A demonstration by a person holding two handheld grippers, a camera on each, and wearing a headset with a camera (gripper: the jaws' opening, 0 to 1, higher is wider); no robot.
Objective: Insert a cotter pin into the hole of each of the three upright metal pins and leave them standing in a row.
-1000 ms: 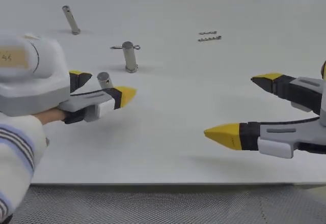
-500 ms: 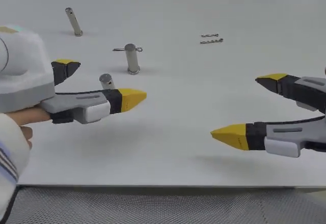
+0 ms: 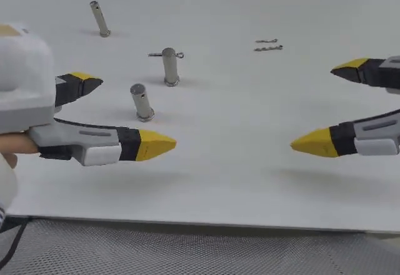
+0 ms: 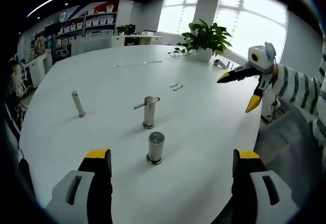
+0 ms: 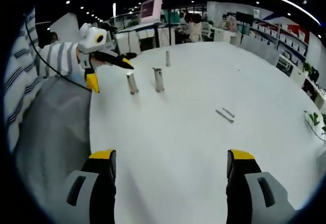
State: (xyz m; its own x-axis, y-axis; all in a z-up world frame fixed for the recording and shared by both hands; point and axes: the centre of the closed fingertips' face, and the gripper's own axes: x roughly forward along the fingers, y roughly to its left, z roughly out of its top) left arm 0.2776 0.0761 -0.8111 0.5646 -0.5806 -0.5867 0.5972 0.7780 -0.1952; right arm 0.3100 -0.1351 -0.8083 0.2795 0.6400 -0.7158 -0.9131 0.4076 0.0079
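Cotter pin (image 3: 165, 54) sits in one metal pin (image 3: 170, 69); two loose cotter pins (image 3: 269, 45) wait unused; your left hand-held gripper (image 4: 171, 158) and right hand-held gripper (image 5: 170, 155) gape empty.

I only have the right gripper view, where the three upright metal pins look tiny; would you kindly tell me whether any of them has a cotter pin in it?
Observer: Yes, one. In the head view the middle metal pin has a cotter pin through the hole near its top.
Operator: Thank you. What about the one closest to the left gripper?
Observer: The left gripper view shows the nearest metal pin upright with no cotter pin in it, just ahead of the left gripper, whose jaws are open and clear of it.
Operator: And the far one?
Observer: The far metal pin has no cotter pin in it either.
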